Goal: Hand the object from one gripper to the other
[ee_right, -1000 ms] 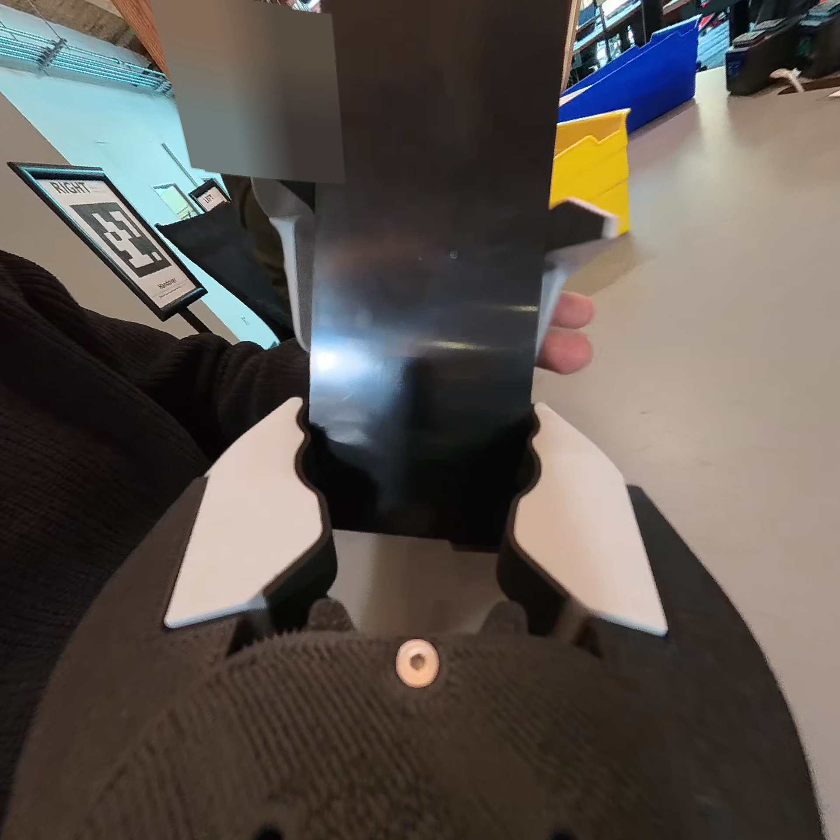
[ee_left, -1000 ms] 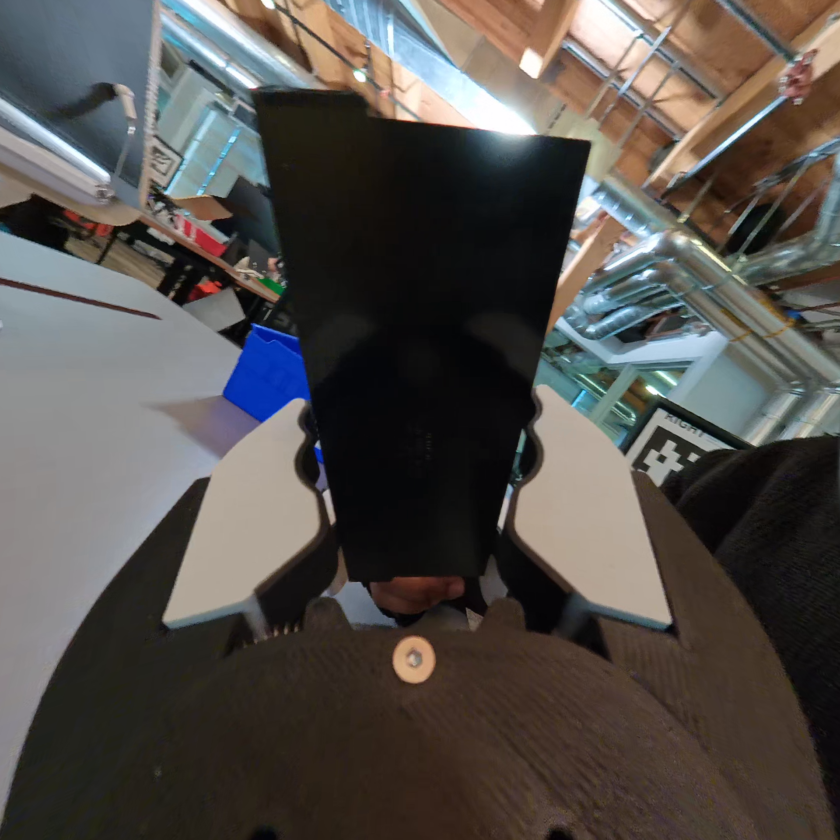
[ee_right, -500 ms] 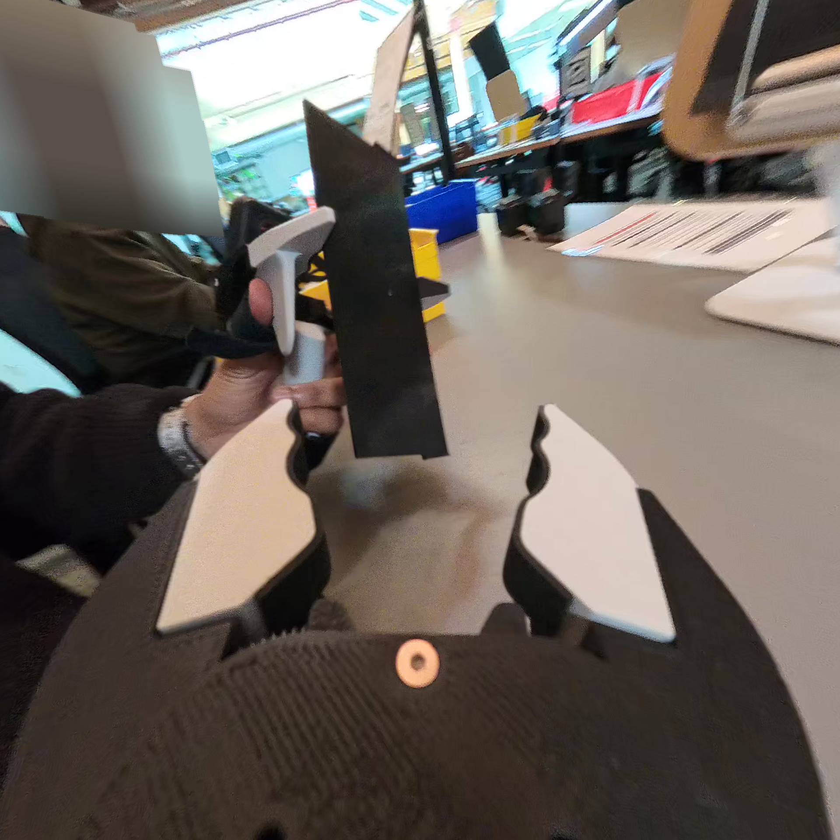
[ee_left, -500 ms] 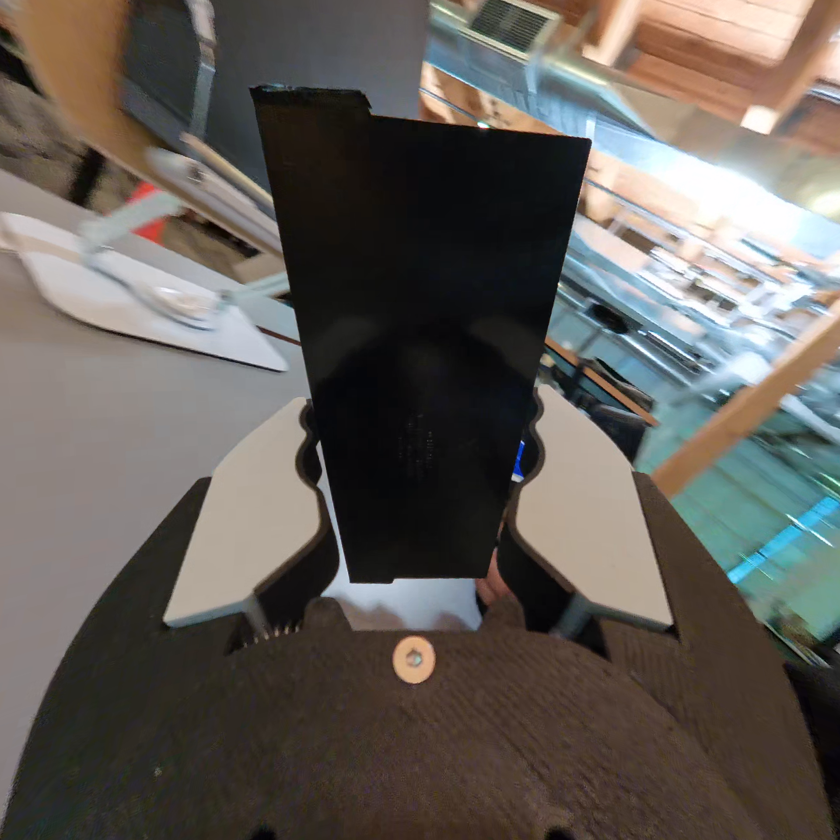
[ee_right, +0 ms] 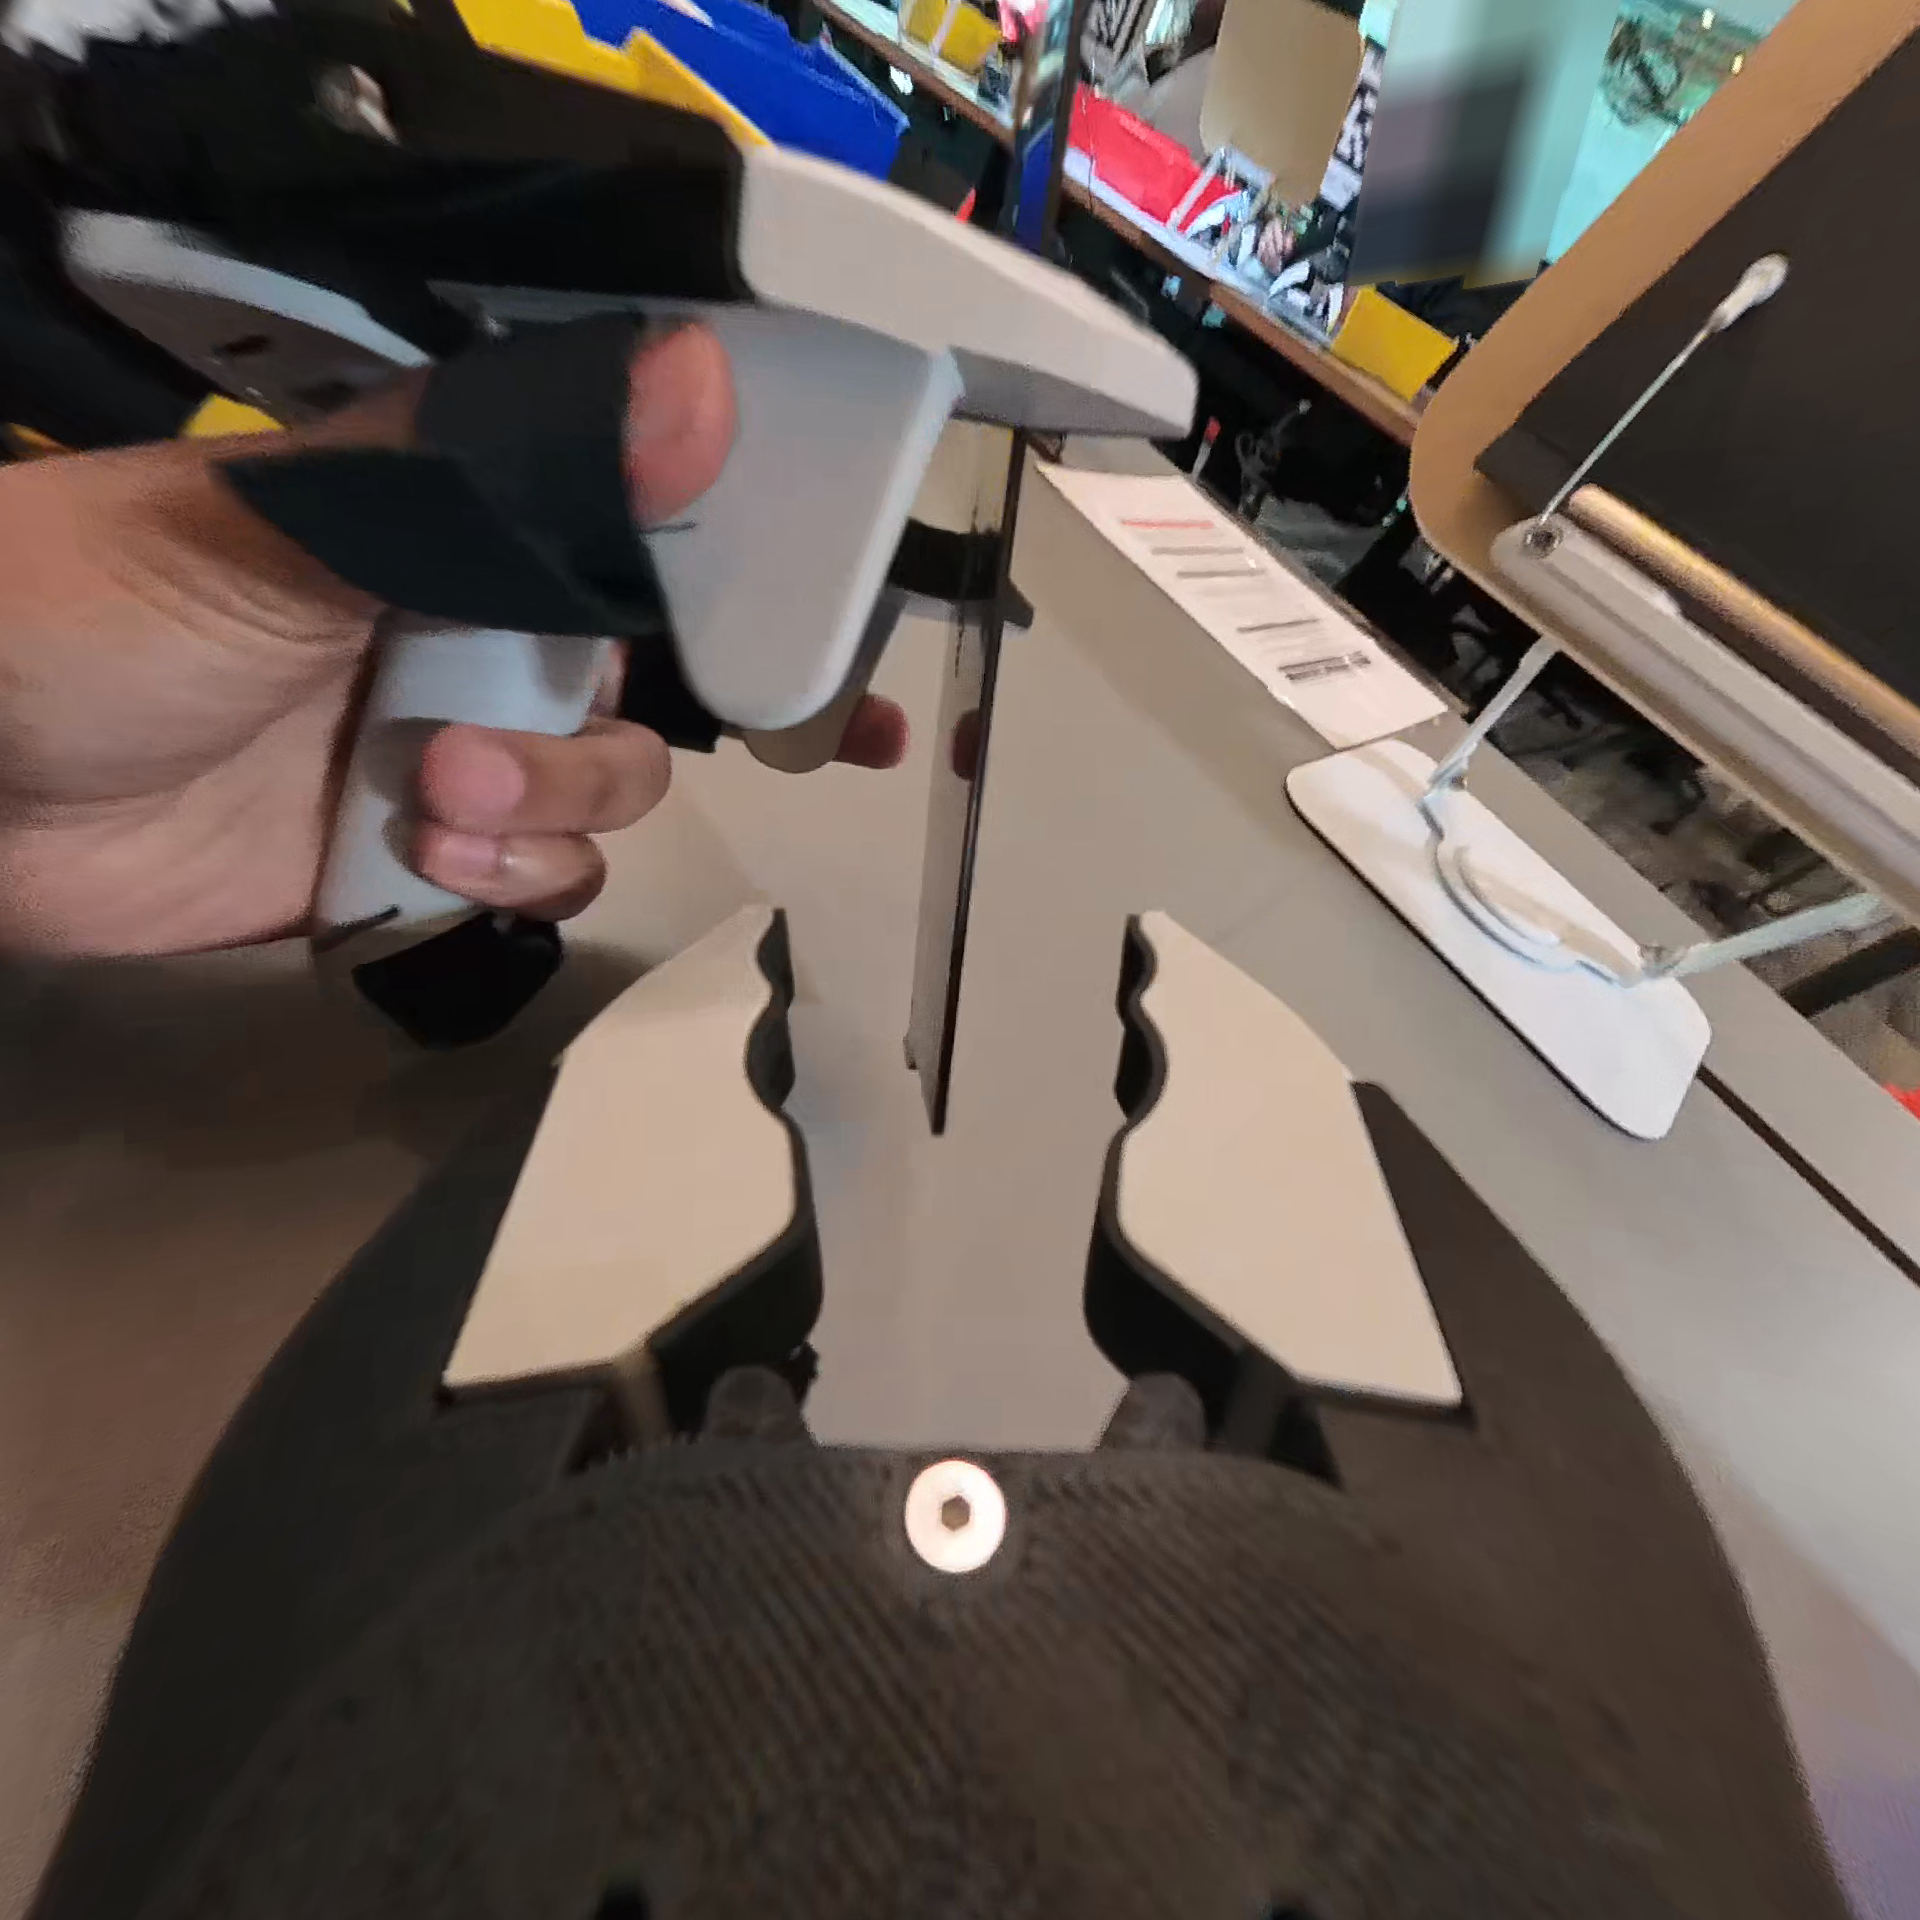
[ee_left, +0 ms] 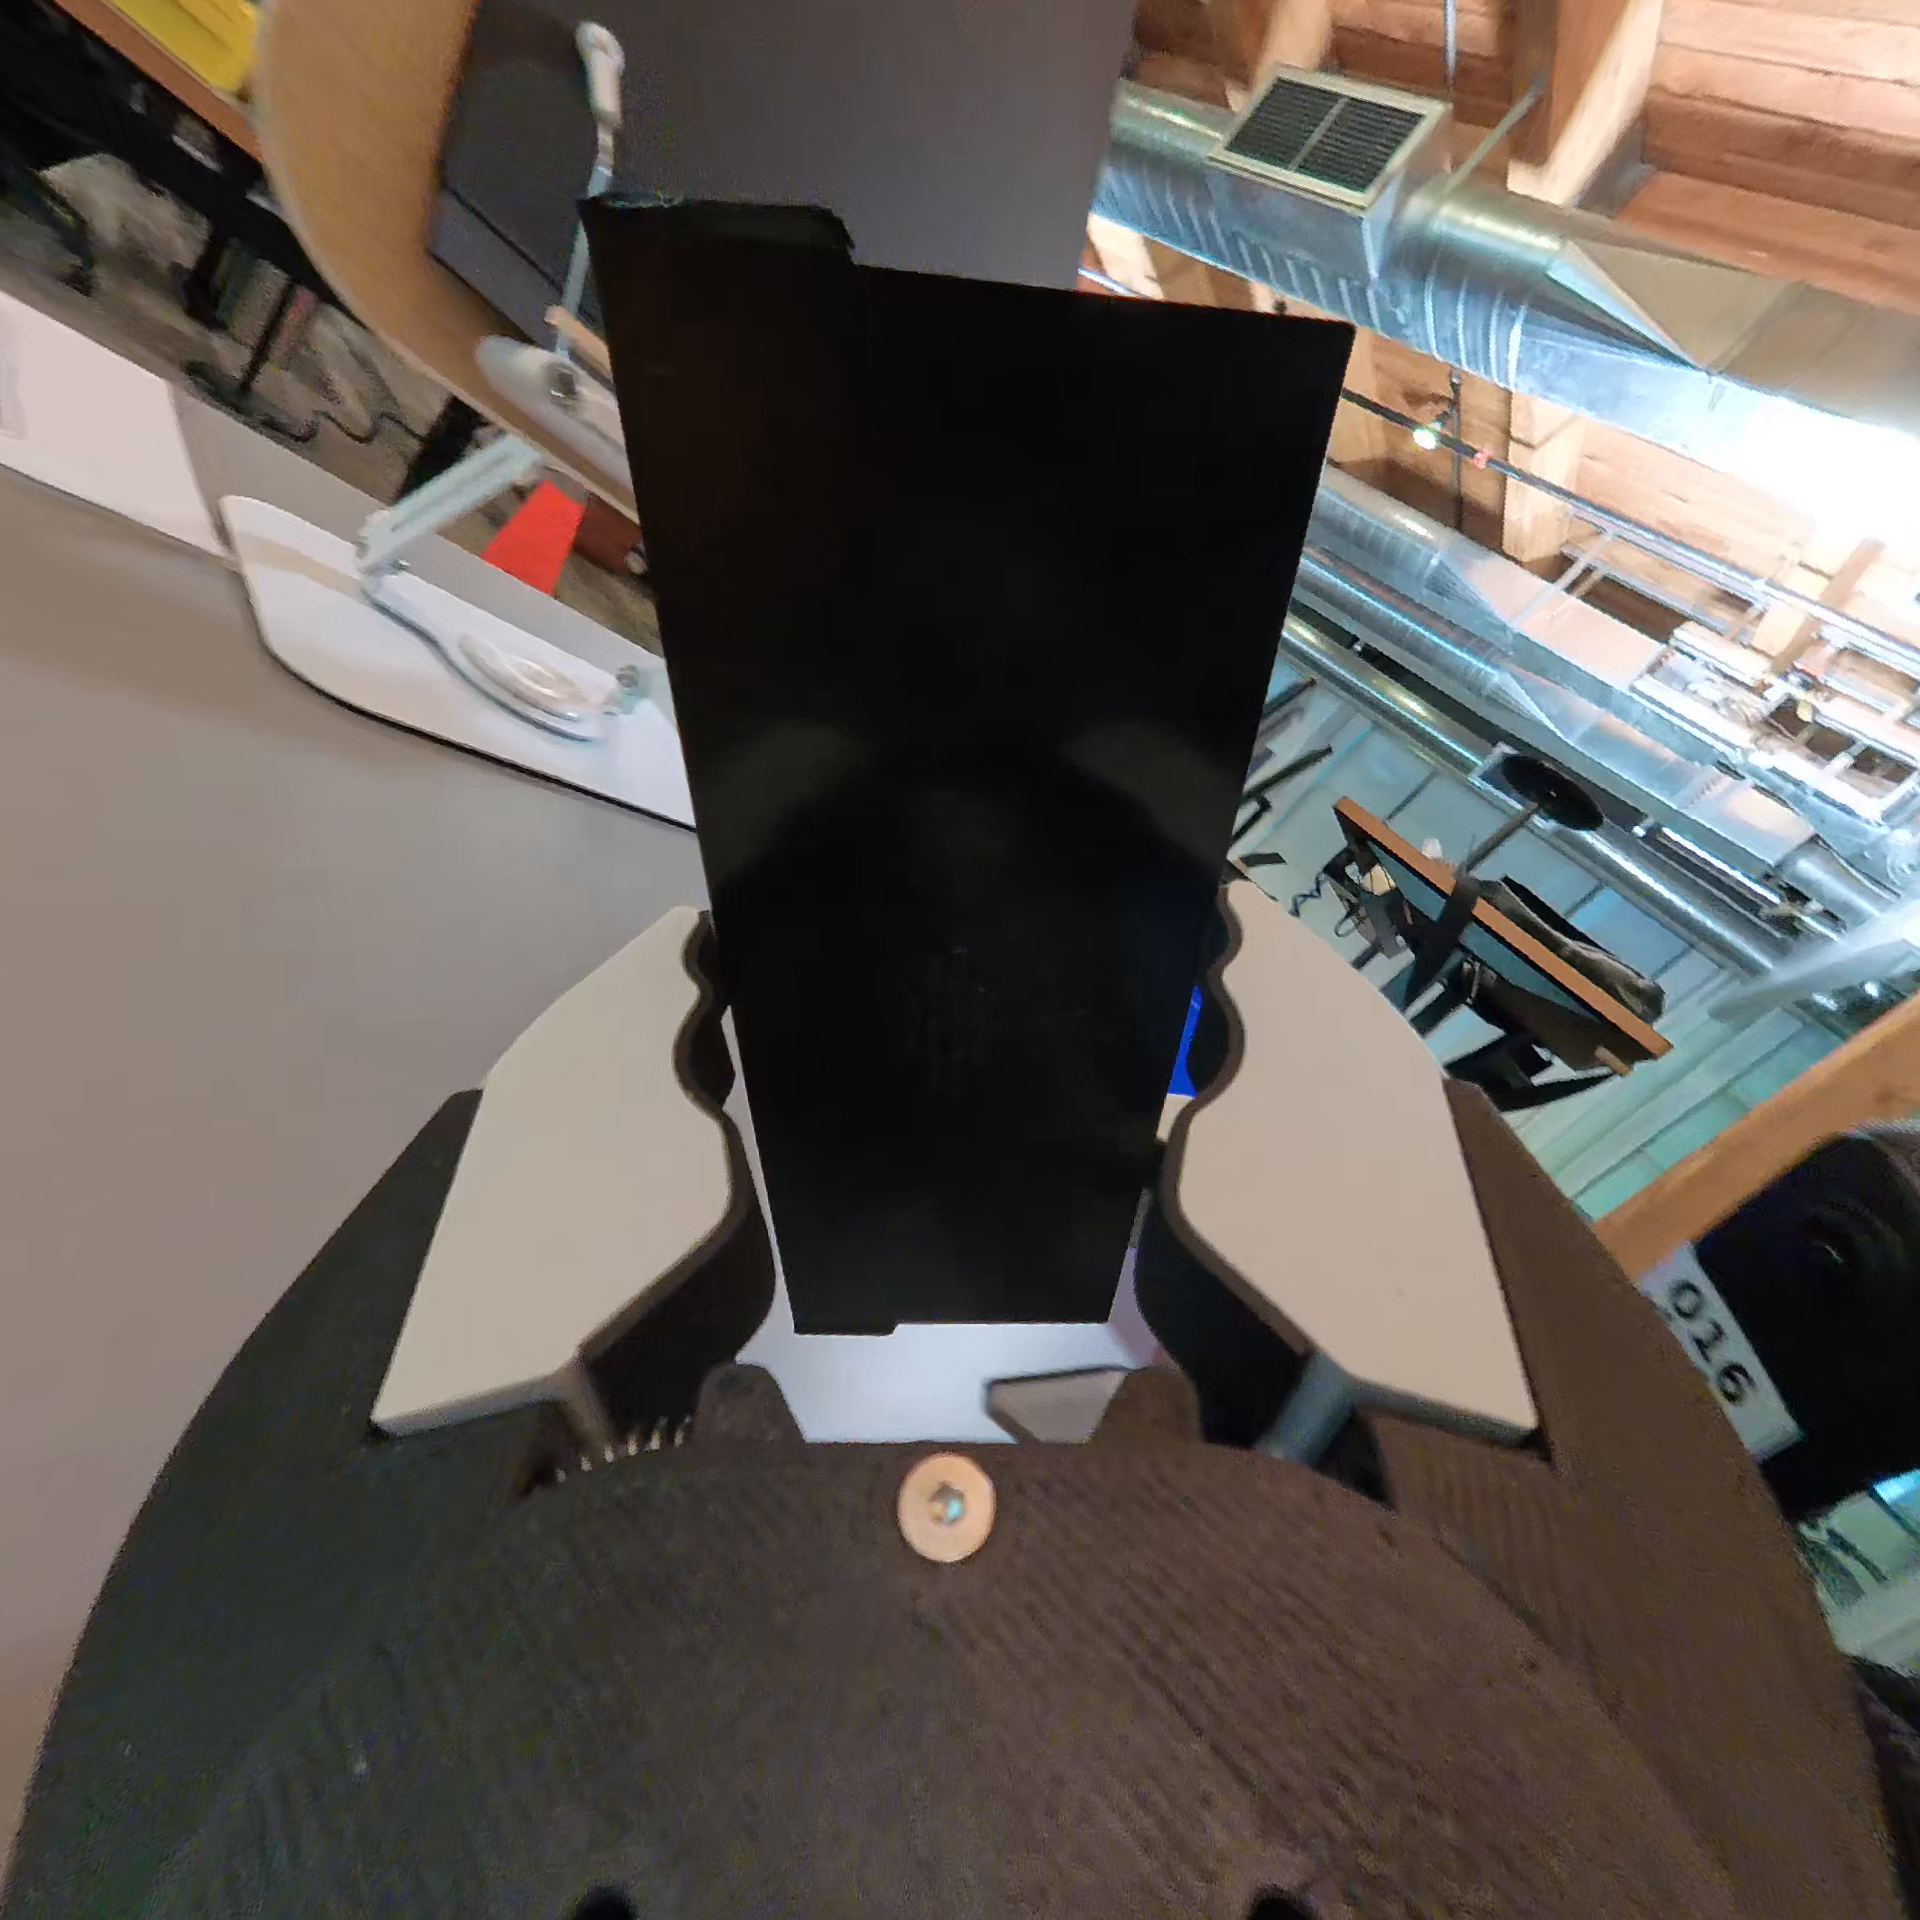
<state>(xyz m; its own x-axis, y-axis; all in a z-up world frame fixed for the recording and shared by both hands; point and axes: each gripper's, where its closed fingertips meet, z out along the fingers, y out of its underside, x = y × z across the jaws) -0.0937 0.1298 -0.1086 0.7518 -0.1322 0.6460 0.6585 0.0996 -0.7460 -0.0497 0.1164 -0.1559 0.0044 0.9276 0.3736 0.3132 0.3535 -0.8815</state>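
A workshop with timber beams and silver ducts (ee_left: 1558, 281) overhead surrounds a grey table (ee_left: 260, 883), where a white stand base (ee_right: 1507, 935) with thin metal arms rests near the far edge and a printed sheet (ee_right: 1247, 603) lies just beyond it. Blue and yellow bins (ee_right: 748, 62) stand at the back, blurred. In the left wrist view, the left gripper (ee_left: 961, 1039) is clamped on a black plate (ee_left: 966, 727): both pale fingers (ee_left: 582, 1195) press against the plate's long edges near its lower end, and the plate rises broad and flat from between them, filling the middle of the view, with a small notch at its top corner. Its lower edge stops short of the gripper's body. In the right wrist view the same plate (ee_right: 961, 831) shows edge-on as a thin dark strip, upright and slightly tilted, held by the left gripper (ee_right: 987, 436) from above left, with a hand (ee_right: 208, 675) wrapped round that gripper's white grip. The plate's lower tip hangs between the fingers of the right gripper (ee_right: 951, 987), whose jaws are spread wide. A clear gap shows on each side, so neither finger (ee_right: 1247, 1195) touches the plate. The plate is off the table, carried wholly by the left gripper, with its free end reaching into the right gripper's mouth.
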